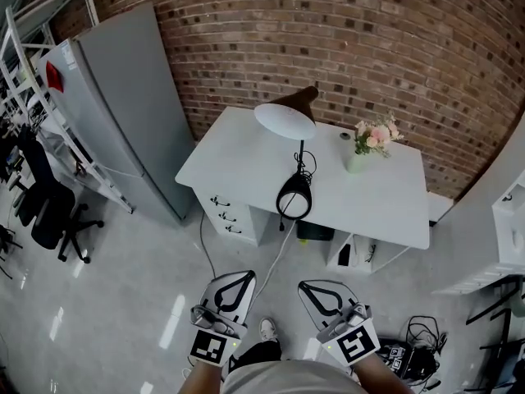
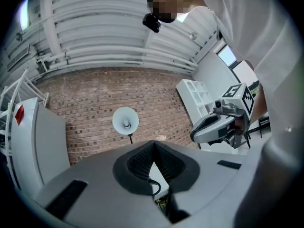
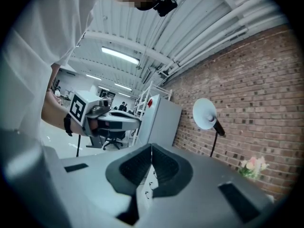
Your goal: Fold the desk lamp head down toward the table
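so the left hand-held gripper [image 1: 244, 276] is shut on nothing, well short of the white tabletop [image 1: 238, 167] where the desk lamp [image 1: 285, 119] stands, stem upright, shade mouth facing the person, and the right hand-held gripper [image 1: 306, 286] is closed and empty too

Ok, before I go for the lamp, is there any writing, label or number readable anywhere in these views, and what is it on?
No readable words or numbers in any view.
Cube on the left gripper: black-and-white square pattern, no letters.
Cube on the right gripper: the same.
Red tag on the grey cabinet: too small to read.
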The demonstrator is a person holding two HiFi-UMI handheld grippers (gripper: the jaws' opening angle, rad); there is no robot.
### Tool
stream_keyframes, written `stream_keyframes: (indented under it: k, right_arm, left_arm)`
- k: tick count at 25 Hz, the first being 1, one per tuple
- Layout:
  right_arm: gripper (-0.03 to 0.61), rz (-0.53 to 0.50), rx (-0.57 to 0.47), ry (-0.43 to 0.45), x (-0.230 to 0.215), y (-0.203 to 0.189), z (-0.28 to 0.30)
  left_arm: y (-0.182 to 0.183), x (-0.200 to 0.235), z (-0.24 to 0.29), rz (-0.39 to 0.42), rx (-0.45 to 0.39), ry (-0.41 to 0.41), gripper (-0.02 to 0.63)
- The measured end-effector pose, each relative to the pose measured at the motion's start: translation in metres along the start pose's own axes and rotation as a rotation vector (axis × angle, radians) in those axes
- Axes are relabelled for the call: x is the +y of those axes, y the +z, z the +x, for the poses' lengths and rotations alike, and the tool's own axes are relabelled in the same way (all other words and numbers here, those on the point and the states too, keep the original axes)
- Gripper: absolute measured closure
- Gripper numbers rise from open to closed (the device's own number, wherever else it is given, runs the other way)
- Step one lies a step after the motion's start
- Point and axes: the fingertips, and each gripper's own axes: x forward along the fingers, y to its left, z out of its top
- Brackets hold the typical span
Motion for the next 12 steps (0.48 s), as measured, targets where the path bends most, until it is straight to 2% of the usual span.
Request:
stream_keyframes:
  k: [7, 12]
  right_arm:
    - [0.560, -0.010, 0.018, -0.024, -0.023, 0.002, 0.051]
    - [0.560, -0.034, 0.028, -0.043, -0.040, -0.001, 0.086]
  left_arm:
    - [-0.016, 0.053, 0.026, -0.014, -0.035, -0.024, 0.607]
    - [-0.025, 0.072, 0.047, -0.031, -0.055, -0.068, 0.607]
